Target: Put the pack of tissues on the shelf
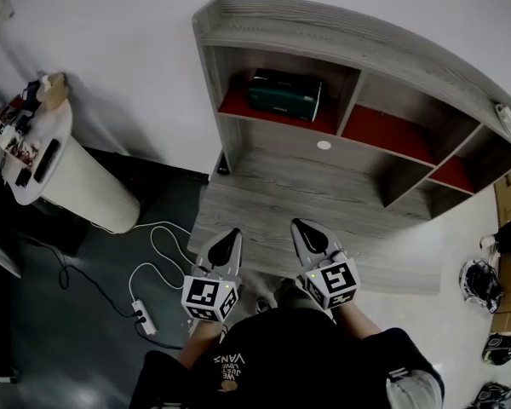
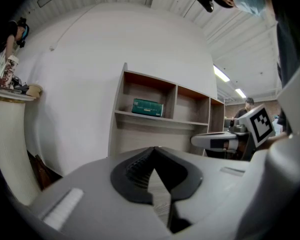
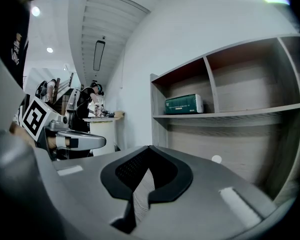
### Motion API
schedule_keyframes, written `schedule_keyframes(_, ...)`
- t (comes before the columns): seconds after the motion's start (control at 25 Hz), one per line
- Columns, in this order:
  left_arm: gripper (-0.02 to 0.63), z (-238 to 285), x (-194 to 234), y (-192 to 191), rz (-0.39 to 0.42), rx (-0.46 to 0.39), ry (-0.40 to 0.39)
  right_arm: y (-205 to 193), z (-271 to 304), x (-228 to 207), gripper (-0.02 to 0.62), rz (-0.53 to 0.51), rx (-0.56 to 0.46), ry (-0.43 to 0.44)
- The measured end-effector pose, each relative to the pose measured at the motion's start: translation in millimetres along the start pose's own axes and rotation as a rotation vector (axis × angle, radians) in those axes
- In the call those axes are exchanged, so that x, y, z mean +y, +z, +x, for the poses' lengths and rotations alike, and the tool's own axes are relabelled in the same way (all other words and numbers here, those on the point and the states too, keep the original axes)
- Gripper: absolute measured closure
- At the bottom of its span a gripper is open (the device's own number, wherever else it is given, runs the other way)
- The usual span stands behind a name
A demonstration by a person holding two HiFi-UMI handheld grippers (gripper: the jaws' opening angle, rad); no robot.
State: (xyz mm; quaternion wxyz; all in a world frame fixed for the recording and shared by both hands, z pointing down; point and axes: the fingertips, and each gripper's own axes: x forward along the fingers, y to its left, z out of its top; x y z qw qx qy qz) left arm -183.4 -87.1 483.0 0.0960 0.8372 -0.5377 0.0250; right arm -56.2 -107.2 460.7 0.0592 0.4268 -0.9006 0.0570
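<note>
The green pack of tissues lies in the left upper compartment of the wooden shelf unit, on its red floor. It also shows in the left gripper view as the pack and in the right gripper view as the pack. My left gripper and right gripper hover side by side over the near edge of the desk surface, both shut and empty. They stand well back from the pack. In the left gripper view the jaw tips meet; in the right gripper view the tips meet too.
A white round table with small items stands at the left. A white power strip and cable lie on the dark floor. A small white disc sits on the shelf's back panel. Two red-floored compartments lie to the right.
</note>
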Motion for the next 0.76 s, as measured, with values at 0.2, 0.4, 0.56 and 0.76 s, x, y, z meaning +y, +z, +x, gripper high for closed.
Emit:
schedule_keyframes(0.2,0.554,-4.2,-0.2,0.8,-0.013,-0.009,0.003,-1.2,-1.6,0.4,0.592,0.002,0.006,-0.005)
schedule_keyframes(0.4,0.554,-5.8,-0.5,-1.4,-0.02,-0.009,0.006,-3.4,-2.7,-0.1,0.592,0.002,0.002,-0.008)
schedule_keyframes(0.56,0.554,-5.8,-2.1,-3.7,-0.026,-0.007,0.002,-1.6,-3.5,-0.3,0.592,0.001,0.017,-0.014)
schedule_keyframes(0.76,0.554,-4.6,-2.5,-5.7,-0.024,-0.005,-0.004,-7.5,-3.5,-1.6,0.593,0.006,0.017,-0.01)
